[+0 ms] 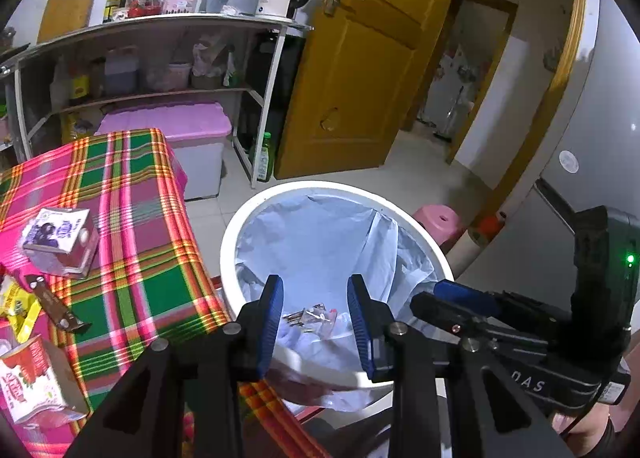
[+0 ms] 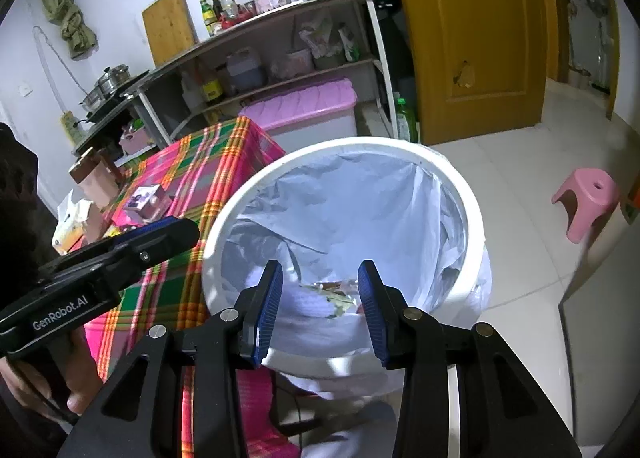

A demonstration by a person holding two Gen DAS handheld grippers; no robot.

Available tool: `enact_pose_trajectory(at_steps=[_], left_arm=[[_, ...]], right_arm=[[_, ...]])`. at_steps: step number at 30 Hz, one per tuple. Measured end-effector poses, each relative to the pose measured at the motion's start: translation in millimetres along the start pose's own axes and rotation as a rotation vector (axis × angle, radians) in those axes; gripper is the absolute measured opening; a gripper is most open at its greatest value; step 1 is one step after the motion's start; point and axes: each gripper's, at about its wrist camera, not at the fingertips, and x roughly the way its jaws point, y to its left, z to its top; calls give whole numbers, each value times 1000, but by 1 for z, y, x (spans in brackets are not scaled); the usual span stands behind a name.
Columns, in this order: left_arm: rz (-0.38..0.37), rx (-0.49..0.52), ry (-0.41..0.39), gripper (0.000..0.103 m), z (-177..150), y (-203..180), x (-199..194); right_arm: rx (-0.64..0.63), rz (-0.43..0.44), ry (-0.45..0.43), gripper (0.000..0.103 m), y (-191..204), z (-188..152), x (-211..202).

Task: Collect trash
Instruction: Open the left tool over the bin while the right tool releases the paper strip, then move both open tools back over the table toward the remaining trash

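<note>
Two pairs of fingers hang over the mouth of the bin, and neither holds anything. The left gripper [image 1: 315, 320] has its blue pads parted with only air between them; the right gripper [image 2: 320, 308] stands parted a little wider, also empty. Each device shows at the edge of the other's view, so the two sit side by side above the near rim.

Straight beyond and below both sets of fingertips lies the white trash bin [image 1: 256, 205], lined with a pale blue bag [image 1: 320, 234] whose edge folds over the rim. At the bottom of the bag, seen between the fingers, rests a small heap of crumpled wrappers [image 1: 310, 316], shiny and clear, with some white paper or tissue under them; what each piece is I cannot tell.

This looks like the drop step just completed for both hands: the pieces are in the bag and the fingers are free. More trash waits, so the task seems only partly done.

To the left of the left fingers stands the bench, covered with a plaid cloth [image 1: 132, 193]. On it lie a purple-and-white carton [image 1: 60, 242], a brown wrapper [image 1: 52, 304], a yellow packet [image 1: 14, 308] and, nearest, a red-and-white carton [image 1: 30, 382].

The next move likely calls for swinging one gripper left over the bench, widening its fingers enough for a carton, and closing on it without dragging the cloth.
</note>
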Motion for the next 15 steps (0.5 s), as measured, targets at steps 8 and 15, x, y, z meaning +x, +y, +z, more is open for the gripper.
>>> enact_pose_trajectory(at_steps=[8,15], left_arm=[[48,-15,-34,33,-18,10,-33],[104,-27,-61,33,-37,22,-63]], right_arm=[[-41,44,-24,41,22,-9,-15],[-85,101,-22,41,47,-20,-20]])
